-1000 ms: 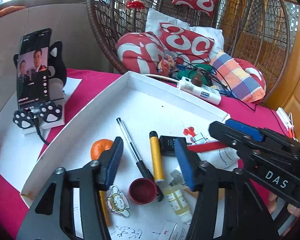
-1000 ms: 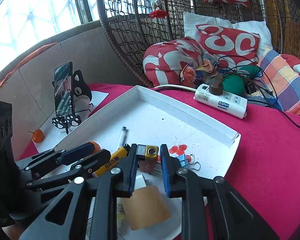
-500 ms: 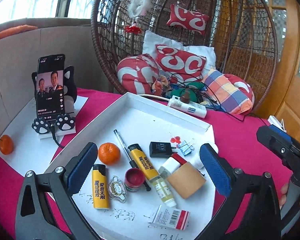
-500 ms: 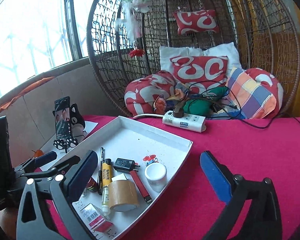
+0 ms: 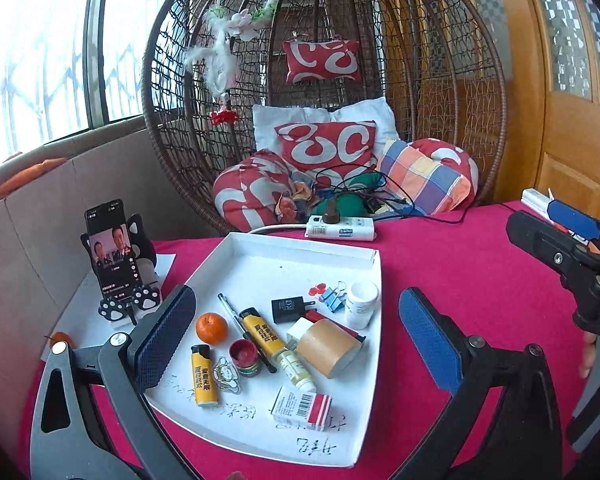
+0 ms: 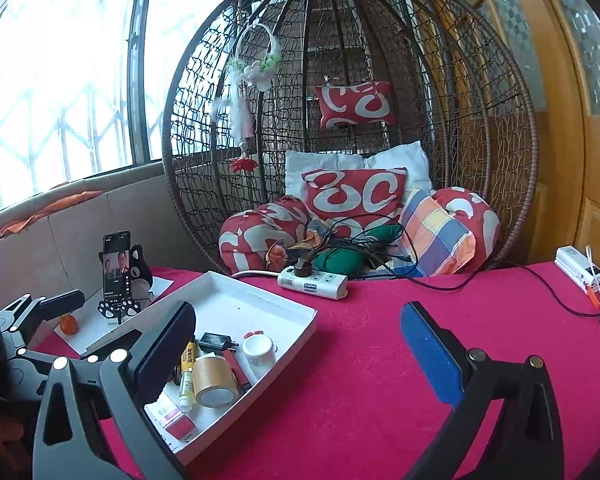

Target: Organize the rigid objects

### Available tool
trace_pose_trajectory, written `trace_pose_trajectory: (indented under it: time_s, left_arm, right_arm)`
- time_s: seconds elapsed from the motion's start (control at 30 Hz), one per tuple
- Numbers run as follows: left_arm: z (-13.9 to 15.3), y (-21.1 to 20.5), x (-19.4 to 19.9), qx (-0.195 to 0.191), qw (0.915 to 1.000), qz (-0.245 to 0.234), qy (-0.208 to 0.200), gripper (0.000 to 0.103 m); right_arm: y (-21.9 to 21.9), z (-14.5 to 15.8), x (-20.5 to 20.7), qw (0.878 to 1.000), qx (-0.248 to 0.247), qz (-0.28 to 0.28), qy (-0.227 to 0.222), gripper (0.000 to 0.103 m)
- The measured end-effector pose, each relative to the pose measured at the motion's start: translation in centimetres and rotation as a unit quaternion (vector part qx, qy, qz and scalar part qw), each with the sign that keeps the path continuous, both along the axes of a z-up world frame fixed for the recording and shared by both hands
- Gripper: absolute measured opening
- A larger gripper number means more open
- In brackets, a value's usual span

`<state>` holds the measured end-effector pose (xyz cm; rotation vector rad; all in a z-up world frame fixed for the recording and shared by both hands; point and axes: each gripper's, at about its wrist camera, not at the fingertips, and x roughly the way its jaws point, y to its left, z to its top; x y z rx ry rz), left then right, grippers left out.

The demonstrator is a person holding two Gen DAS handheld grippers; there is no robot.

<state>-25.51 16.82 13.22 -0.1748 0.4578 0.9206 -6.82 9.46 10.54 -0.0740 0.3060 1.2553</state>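
One white tray [image 5: 236,248] is sitting on the red tablecloth [image 5: 460,264], filling the lower centre of the left wrist view, and it is holding everything. Lying inside: a tangerine [image 5: 211,328], two yellow lighters [image 5: 204,380], a pen [image 5: 236,320], a small red jar [image 5: 244,358], a black charger plug [image 5: 290,309], a blue binder clip [image 5: 334,298], a white bottle [image 5: 362,304], a roll of brown tape [image 5: 326,347], a small glass vial [image 5: 296,372] and a red-and-white box [image 5: 302,408]. The tape roll is touching the vial. Left gripper [image 5: 296,344] is hanging over the tray, jaws wide, gripping nothing. Right gripper [image 6: 300,352] is standing equally wide and empty, mostly over bare cloth at lower right of its view. A power strip [image 5: 340,230] is lying just behind the tray.
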Motion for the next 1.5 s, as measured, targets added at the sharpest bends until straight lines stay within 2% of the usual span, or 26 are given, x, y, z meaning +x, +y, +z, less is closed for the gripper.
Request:
trace_pose_trajectory:
  time_s: [0.1, 0.2, 0.4, 0.57, 0.67, 0.8, 0.87, 1.0, 1.23, 1.5]
  left_arm:
    - [1.0, -0.8, -0.8, -0.005, 0.9993, -0.004, -0.036, 0.103]
    - [1.5, -1.7, -1.4, 0.022, 0.9981, 0.002, -0.057, 0.103]
    - [0.8, -2.1, -1.0, 0.011, 0.9998, 0.003, -0.014, 0.103]
    - [0.8, -2.6, -1.9, -0.012, 0.9994, 0.015, -0.03, 0.103]
    - [0.7, -2.3, -1.9, -0.03, 0.9984, 0.047, -0.006, 0.103]
    - [-0.1, -1.2, -1.8, -0.083, 0.9947, 0.06, 0.008, 0.103]
    - [-0.5, -1.1, -1.8, -0.088, 0.9932, 0.075, 0.014, 0.103]
    - [-0.8, -1.7, -1.5, -0.076, 0.9916, 0.098, 0.038, 0.103]
    - [0.1, -3.7, -1.0, -0.084, 0.9949, 0.053, 0.013, 0.103]
    - [-0.1, -3.9, -0.1, -0.094, 0.9936, 0.056, 0.028, 0.103]
  right_arm:
    - [-1.7, 0.4, -0.3, 0.999, 0.023, -0.013, -0.023, 0.103]
    - [-3.4, 0.8, -0.7, 0.997, 0.046, -0.044, -0.045, 0.103]
    - [-5.0, 0.3, -1.5, 0.992, 0.039, -0.075, -0.097, 0.103]
    - [-7.1, 0.4, 0.4, 0.995, 0.052, -0.074, -0.049, 0.103]
    - [-8.7, 0.6, 1.9, 0.995, 0.066, -0.078, -0.012, 0.103]
    - [-10.4, 0.4, 3.3, 0.993, 0.081, -0.086, 0.027, 0.103]
    - [-10.7, 0.2, 3.6, 0.992, 0.08, -0.088, 0.04, 0.103]
    - [-10.7, -0.3, 3.8, 0.992, 0.069, -0.093, 0.044, 0.103]
    - [-10.6, -0.8, 3.8, 0.993, 0.054, -0.086, 0.053, 0.103]
    - [-11.8, -0.6, 4.1, 0.993, 0.067, -0.081, 0.058, 0.103]
